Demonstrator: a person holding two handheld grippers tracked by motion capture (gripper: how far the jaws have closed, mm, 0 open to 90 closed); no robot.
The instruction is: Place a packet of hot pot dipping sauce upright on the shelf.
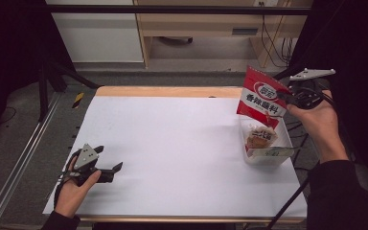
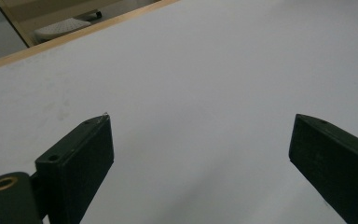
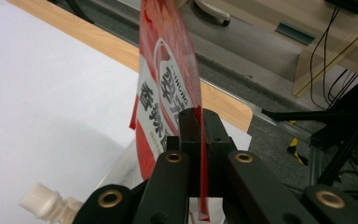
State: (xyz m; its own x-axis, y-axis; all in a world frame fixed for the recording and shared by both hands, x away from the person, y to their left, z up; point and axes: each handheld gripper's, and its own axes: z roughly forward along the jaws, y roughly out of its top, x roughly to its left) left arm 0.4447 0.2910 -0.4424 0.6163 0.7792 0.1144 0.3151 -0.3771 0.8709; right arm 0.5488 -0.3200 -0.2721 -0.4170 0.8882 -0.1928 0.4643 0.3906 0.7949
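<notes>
Red packet point(image 1: 261, 98) pinched in the right gripper point(image 1: 287, 98) right above the tub point(image 1: 268, 155), not dropped in yet; left gripper point(image 1: 110, 171) spread, idle

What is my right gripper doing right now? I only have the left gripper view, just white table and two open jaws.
Observer: The right gripper is shut on a red sauce packet, pinching its edge.
Operator: Where is the packet hanging?
Observer: In the high view it hangs above a clear plastic container near the table's right edge.
Operator: Anything in that container?
Observer: Yes, another packet with a brownish picture lies inside.
Operator: Anything else near it?
Observer: The right gripper view shows a white screw cap at the lower left, beside the red packet.
</notes>
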